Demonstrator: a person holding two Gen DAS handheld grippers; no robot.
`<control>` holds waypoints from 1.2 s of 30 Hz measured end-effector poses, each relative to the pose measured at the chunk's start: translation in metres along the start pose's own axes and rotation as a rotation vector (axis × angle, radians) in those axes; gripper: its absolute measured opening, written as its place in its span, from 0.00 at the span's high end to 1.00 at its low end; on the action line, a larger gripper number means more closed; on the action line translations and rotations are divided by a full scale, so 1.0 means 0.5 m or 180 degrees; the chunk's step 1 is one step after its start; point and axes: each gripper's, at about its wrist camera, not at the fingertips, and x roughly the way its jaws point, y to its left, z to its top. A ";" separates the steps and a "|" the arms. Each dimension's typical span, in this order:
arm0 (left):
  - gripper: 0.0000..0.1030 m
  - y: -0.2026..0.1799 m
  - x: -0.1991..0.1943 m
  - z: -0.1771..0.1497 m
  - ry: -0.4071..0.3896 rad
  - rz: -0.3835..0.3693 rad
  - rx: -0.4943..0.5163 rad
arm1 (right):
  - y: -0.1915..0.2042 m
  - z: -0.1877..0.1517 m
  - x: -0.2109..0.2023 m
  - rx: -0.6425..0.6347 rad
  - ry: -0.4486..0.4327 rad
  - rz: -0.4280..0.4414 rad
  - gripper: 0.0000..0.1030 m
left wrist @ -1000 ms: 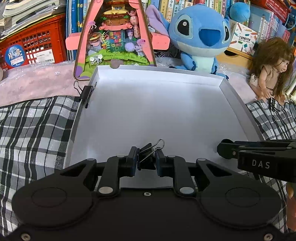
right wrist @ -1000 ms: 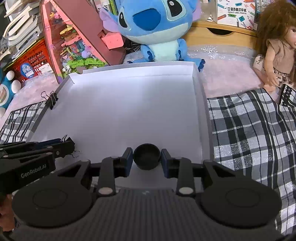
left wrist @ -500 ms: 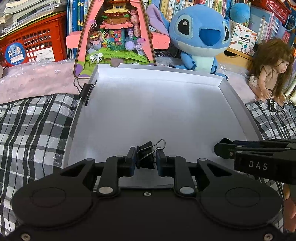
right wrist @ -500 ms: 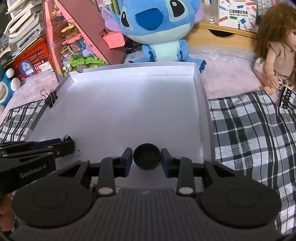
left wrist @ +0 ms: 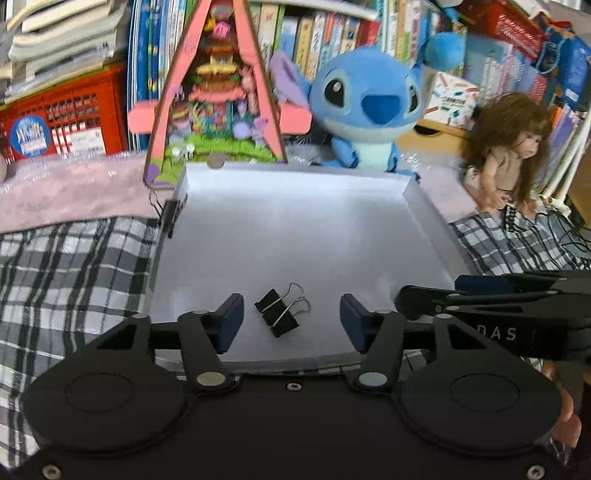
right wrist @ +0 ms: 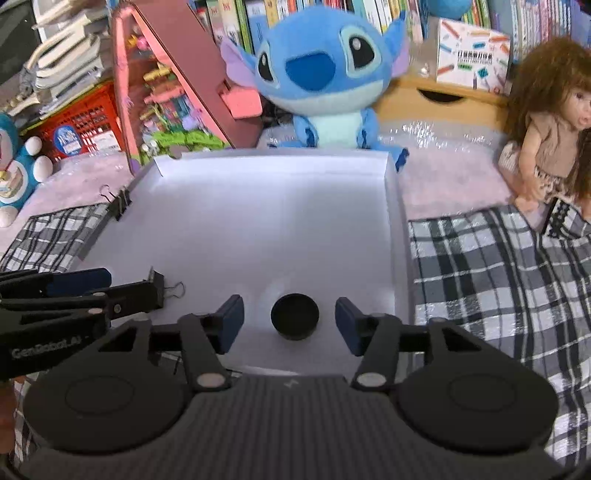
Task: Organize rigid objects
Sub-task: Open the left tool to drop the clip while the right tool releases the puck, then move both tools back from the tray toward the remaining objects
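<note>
Plaid cloth [right wrist: 480, 266] and pink blanket [left wrist: 70, 188] cover surface; bookshelf [left wrist: 317, 26] upper frame. White tray [left wrist: 295, 177] centre holds binder clip [left wrist: 281, 309], lower centre, between opening left gripper [left wrist: 291, 317] pads, untouched. Black cap [right wrist: 294, 316] lies free between opening right gripper [right wrist: 289, 320] pads.

A: so what's the left gripper [left wrist: 291, 317] doing?

B: jaws are opening, and the black binder clip [left wrist: 280, 312] lies loose between them on the near floor of the white tray [left wrist: 295, 229], neither pad touching it. Wire handles point far-right.

A: anything else around?

B: right gripper [left wrist: 436, 302] pokes in from the right over the tray's near right corner. Second clip [left wrist: 170, 212] is clamped on the left wall. Blue plush [left wrist: 369, 110] and doll [left wrist: 506, 151] sit behind, plaid cloth [left wrist: 74, 266] either side.
</note>
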 end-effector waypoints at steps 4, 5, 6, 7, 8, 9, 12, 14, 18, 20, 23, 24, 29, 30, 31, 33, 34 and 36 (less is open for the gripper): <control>0.36 -0.003 -0.041 -0.013 -0.0102 -0.0005 0.0067 | -0.003 -0.012 -0.037 -0.0033 -0.0143 0.0040 0.23; 0.35 -0.005 -0.052 -0.019 -0.0139 -0.0009 0.0101 | -0.002 -0.017 -0.047 -0.0053 -0.0180 0.0048 0.21; 0.32 -0.006 -0.063 -0.026 -0.0170 -0.0011 0.0128 | -0.002 -0.023 -0.056 -0.0071 -0.0215 0.0062 0.20; 0.29 -0.007 -0.073 -0.033 -0.0210 -0.0013 0.0153 | -0.001 -0.031 -0.066 -0.0089 -0.0258 0.0076 0.18; 0.27 -0.008 -0.084 -0.042 -0.0252 -0.0016 0.0179 | 0.000 -0.038 -0.074 -0.0103 -0.0291 0.0086 0.18; 0.25 -0.010 -0.093 -0.051 -0.0285 -0.0020 0.0199 | 0.001 -0.046 -0.083 -0.0120 -0.0321 0.0096 0.17; 0.24 -0.016 -0.119 -0.082 -0.0344 -0.0053 0.0258 | 0.002 -0.077 -0.107 -0.0173 -0.0427 0.0128 0.15; 0.24 -0.019 -0.133 -0.104 -0.0361 -0.0080 0.0278 | 0.006 -0.102 -0.122 -0.0242 -0.0503 0.0126 0.15; 0.23 -0.021 -0.155 -0.151 -0.0400 -0.0098 0.0287 | 0.012 -0.150 -0.150 -0.0371 -0.0619 0.0130 0.15; 0.23 -0.022 -0.163 -0.174 -0.0406 -0.0104 0.0297 | 0.014 -0.172 -0.163 -0.0409 -0.0660 0.0150 0.14; 0.23 -0.022 -0.174 -0.205 -0.0413 -0.0104 0.0294 | 0.014 -0.200 -0.179 -0.0455 -0.0717 0.0150 0.14; 0.23 -0.022 -0.177 -0.213 -0.0418 -0.0107 0.0291 | 0.014 -0.209 -0.183 -0.0460 -0.0736 0.0150 0.14; 0.22 -0.021 -0.199 -0.259 -0.0463 -0.0092 0.0297 | 0.012 -0.254 -0.201 -0.0431 -0.0822 0.0204 0.13; 0.22 -0.021 -0.202 -0.268 -0.0462 -0.0087 0.0297 | 0.013 -0.262 -0.204 -0.0431 -0.0837 0.0216 0.13; 0.22 -0.021 -0.205 -0.277 -0.0466 -0.0078 0.0295 | 0.014 -0.272 -0.206 -0.0448 -0.0856 0.0224 0.13; 0.22 -0.020 -0.212 -0.294 -0.0476 -0.0052 0.0293 | 0.020 -0.288 -0.210 -0.0510 -0.0886 0.0211 0.13; 0.21 -0.019 -0.215 -0.302 -0.0486 -0.0035 0.0285 | 0.024 -0.296 -0.212 -0.0554 -0.0905 0.0194 0.12; 0.21 -0.018 -0.221 -0.319 -0.0487 -0.0012 0.0270 | 0.030 -0.313 -0.217 -0.0608 -0.0943 0.0179 0.12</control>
